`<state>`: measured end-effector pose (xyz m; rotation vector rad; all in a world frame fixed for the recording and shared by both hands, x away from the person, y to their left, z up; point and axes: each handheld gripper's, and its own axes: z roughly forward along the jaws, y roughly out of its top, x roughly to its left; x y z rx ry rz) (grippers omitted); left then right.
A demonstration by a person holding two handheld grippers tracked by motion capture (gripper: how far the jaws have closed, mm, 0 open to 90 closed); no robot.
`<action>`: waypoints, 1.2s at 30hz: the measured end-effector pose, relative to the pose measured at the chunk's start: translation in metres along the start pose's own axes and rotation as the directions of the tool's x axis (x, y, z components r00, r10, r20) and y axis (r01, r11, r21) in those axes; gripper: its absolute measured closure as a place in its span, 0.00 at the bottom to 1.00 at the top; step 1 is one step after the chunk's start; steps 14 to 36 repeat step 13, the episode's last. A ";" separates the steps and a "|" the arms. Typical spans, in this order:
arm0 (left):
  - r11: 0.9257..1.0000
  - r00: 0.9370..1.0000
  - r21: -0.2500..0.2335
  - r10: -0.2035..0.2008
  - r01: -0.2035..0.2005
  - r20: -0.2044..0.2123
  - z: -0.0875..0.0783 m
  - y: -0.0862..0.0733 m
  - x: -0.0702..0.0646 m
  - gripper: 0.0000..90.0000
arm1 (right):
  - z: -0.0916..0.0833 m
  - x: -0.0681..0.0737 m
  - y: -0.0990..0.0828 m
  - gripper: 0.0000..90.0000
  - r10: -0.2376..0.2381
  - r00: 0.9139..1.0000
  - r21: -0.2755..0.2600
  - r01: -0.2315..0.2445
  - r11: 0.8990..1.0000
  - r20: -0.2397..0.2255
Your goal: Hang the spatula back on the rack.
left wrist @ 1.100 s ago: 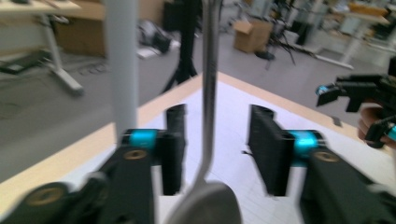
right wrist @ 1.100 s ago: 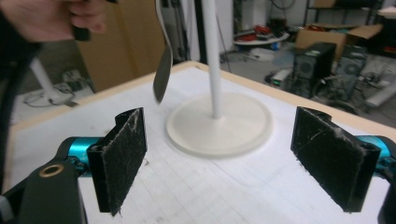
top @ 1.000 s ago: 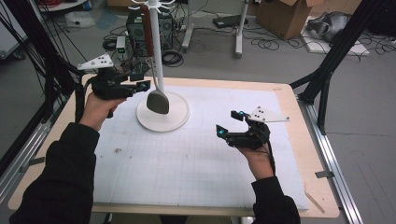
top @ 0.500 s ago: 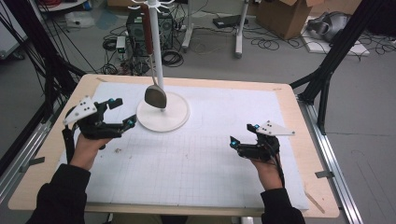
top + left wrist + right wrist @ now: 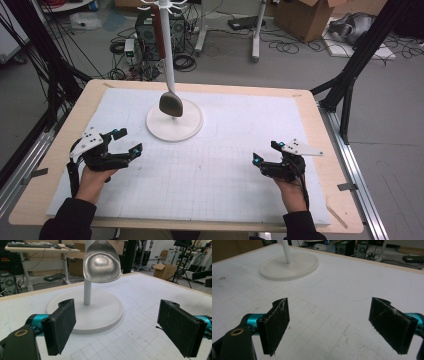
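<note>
Since a second ago the left gripper, jaws now spread and empty, has let go of the ladle, which hangs on the stand near the tabletop's far edge, while the right gripper is open too: hanging looks finished

The high view looks forward and down from above the person's side of the table, well back from the white stand; the left gripper view sits low and near the stand, facing its post and the hanging spoon; the right gripper view sits low, farther off, facing the stand across the gridded mat; all three views share the stand's round base and the mat around it.
</note>
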<state>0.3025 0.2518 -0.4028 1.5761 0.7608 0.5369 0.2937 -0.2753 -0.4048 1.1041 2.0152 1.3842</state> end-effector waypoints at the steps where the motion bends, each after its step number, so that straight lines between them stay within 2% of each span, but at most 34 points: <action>1: 1.000 1.000 0.005 0.007 -0.007 -0.006 0.000 0.000 0.000 0.17 | 0.000 0.000 -0.001 0.17 -0.004 1.000 -0.004 0.004 1.000 0.003; 4: 1.000 1.000 0.018 0.008 -0.008 -0.002 0.001 -0.002 -0.001 0.18 | 0.000 0.000 -0.002 0.17 -0.004 1.000 -0.005 0.004 1.000 0.008; 13: 1.000 1.000 0.012 -0.021 0.021 0.003 0.003 -0.008 0.001 0.18 | -0.002 -0.002 -0.003 0.17 0.009 1.000 -0.007 -0.009 1.000 0.012; 36: 1.000 1.000 0.012 -0.021 0.021 0.003 0.003 -0.008 0.001 0.18 | -0.002 -0.002 -0.003 0.17 0.009 1.000 -0.007 -0.009 1.000 0.012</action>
